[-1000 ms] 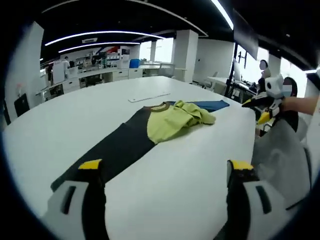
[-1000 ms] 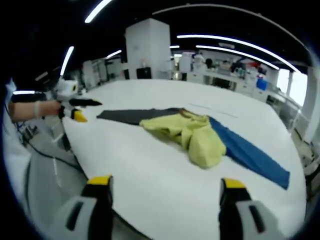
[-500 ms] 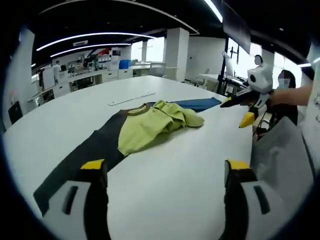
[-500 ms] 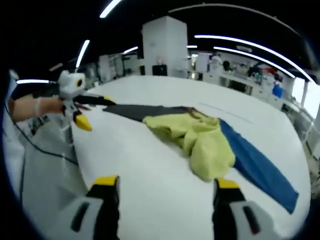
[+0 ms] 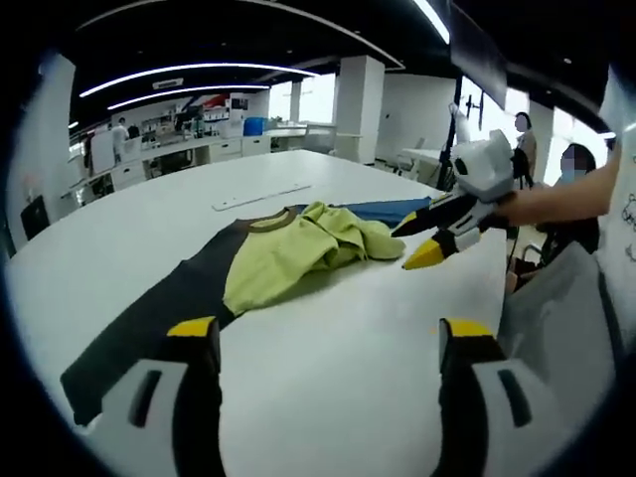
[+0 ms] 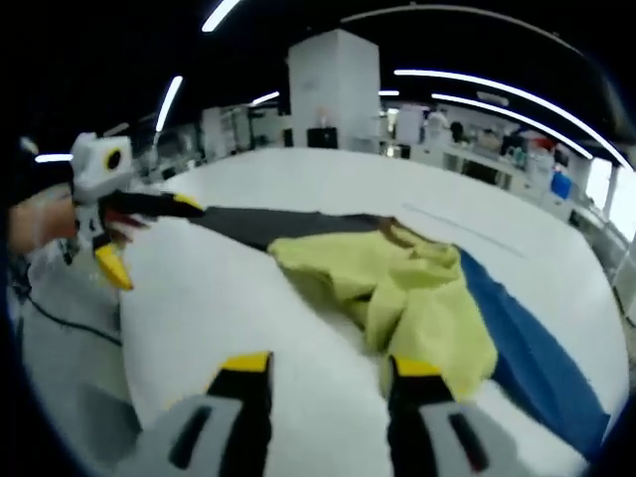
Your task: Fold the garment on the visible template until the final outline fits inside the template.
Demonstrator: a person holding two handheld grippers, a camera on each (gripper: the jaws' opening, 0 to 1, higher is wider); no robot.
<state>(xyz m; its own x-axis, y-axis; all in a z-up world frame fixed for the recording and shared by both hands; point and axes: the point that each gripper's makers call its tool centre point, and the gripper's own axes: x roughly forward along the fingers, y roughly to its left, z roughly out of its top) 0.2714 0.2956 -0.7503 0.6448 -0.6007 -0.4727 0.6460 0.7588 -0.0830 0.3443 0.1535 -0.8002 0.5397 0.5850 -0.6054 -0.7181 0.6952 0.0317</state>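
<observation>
The big white oval table [image 5: 328, 348] carries everything here. Across it lies the long flat template strip, its dark charcoal half [image 5: 169, 308] running toward the left gripper's side and its blue half [image 6: 527, 348] toward the right gripper's. Where the two halves meet sits the crumpled yellow-green garment with a brown-trimmed collar [image 6: 397, 288], bunched and rumpled, spilling over the strip's edges rather than lying inside them.

The left gripper [image 5: 328, 333], black with yellow tips, hangs over bare tabletop with its jaws spread wide and nothing between them, well short of the cloth. The right gripper [image 6: 320, 366] has its jaws set narrower but still apart and empty, their tips close to the garment's near hem. In the left gripper view it shows as a white-bodied tool in a person's hand, poised just beside the cloth on the blue side.

By my reckoning the folding has barely begun. To do this step well, each gripper ought to take an outer edge of the fabric, not the heaped middle, lift low and draw the cloth flat along the strip before any fold is tried. Pinching several layers at once would drag the whole bundle off the template.
</observation>
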